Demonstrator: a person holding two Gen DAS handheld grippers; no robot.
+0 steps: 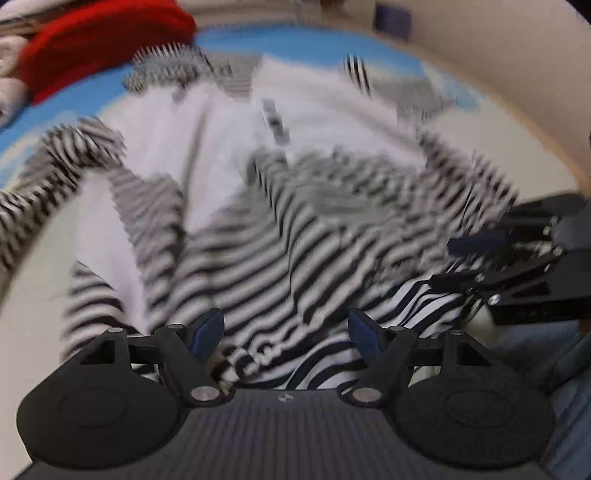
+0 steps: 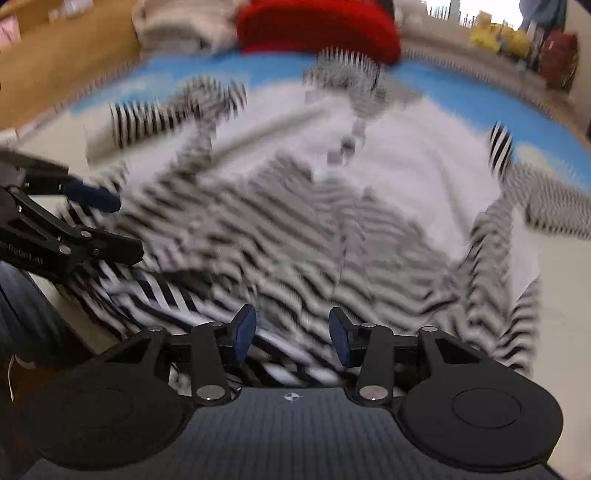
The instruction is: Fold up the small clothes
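Note:
A black-and-white striped small garment with a white panel (image 1: 280, 236) lies spread and rumpled on the surface; both views are motion-blurred. My left gripper (image 1: 286, 332) is open, its blue pads apart over the garment's near striped edge. My right gripper (image 2: 291, 338) is also open over the near edge of the same garment (image 2: 295, 229). The right gripper shows at the right of the left wrist view (image 1: 454, 264), jaws apart over the cloth. The left gripper shows at the left of the right wrist view (image 2: 107, 225), open.
A red cloth (image 1: 103, 40) lies at the far side, also in the right wrist view (image 2: 317, 29), next to beige folded fabric (image 2: 181, 29). The surface is a blue-and-white mat (image 1: 314, 44). Yellow items (image 2: 498, 37) stand at the far right.

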